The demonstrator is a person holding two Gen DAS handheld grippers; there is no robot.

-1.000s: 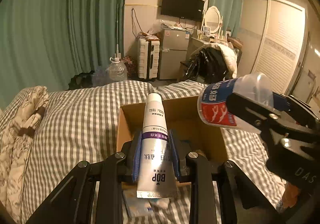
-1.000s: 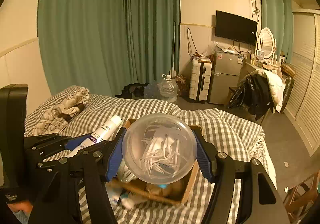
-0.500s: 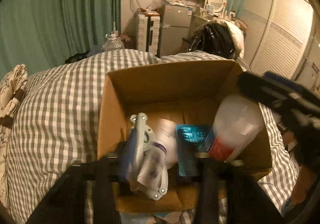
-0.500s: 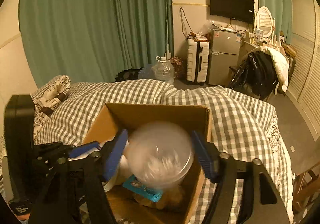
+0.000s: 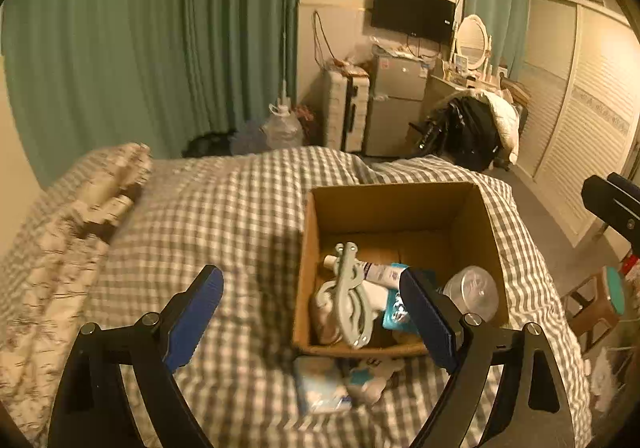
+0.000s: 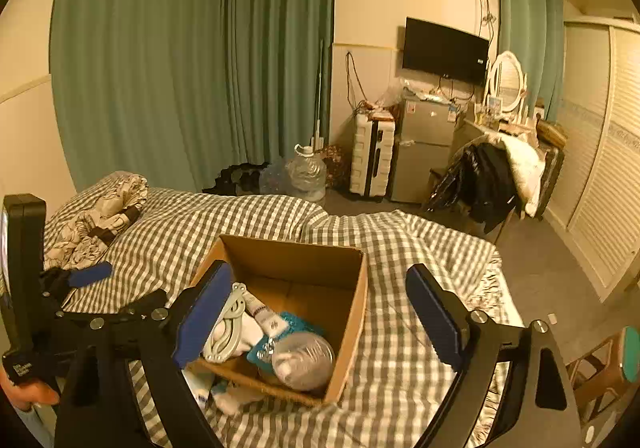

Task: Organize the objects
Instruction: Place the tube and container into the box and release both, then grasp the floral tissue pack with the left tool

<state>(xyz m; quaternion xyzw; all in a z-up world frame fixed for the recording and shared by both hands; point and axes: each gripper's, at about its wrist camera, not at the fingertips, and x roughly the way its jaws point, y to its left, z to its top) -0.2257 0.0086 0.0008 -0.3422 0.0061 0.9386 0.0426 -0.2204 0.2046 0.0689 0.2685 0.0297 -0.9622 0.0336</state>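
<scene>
Checked bedspread (image 5: 220, 208) underneath, with a cardboard box (image 5: 308, 248) sitting open-topped on it.

Left gripper (image 5: 310, 274): blue pads spread wide, clamped on nothing, hovering above the near left corner of the box. Right gripper (image 6: 320, 268): likewise wide apart and empty, framing the box from above; left pad over the box's left wall, right pad over bare bedspread.

Both loads released since a second ago: white tube (image 5: 380, 271), formerly pinched upright in the left jaws with "BOP" legible on its crimped end, now lying flat inside the box. Label too small to read at present. Clear round container (image 5: 474, 292), formerly clamped in the right jaws, now resting on its side in the box's near right corner, whitish bits visible through the plastic from the right wrist view (image 6: 304, 360); red and blue label not visible.

Also inside the box: pale grey-green plastic clip (image 5: 350, 296) leaning along the left wall, touching the tube, and a teal packet (image 5: 394, 318) between clip and container. Print on the packet unreadable.

Just outside the near wall, on the bedspread: a pale blue packet (image 5: 320, 388).

Farther off: patterned pillow (image 6: 96, 216) at the bed's left, green curtains (image 6: 192, 60), water jug (image 6: 306, 172), white suitcase (image 6: 372, 156), small fridge (image 6: 424, 148), wall television (image 6: 444, 48), wooden stool (image 5: 600, 300).
</scene>
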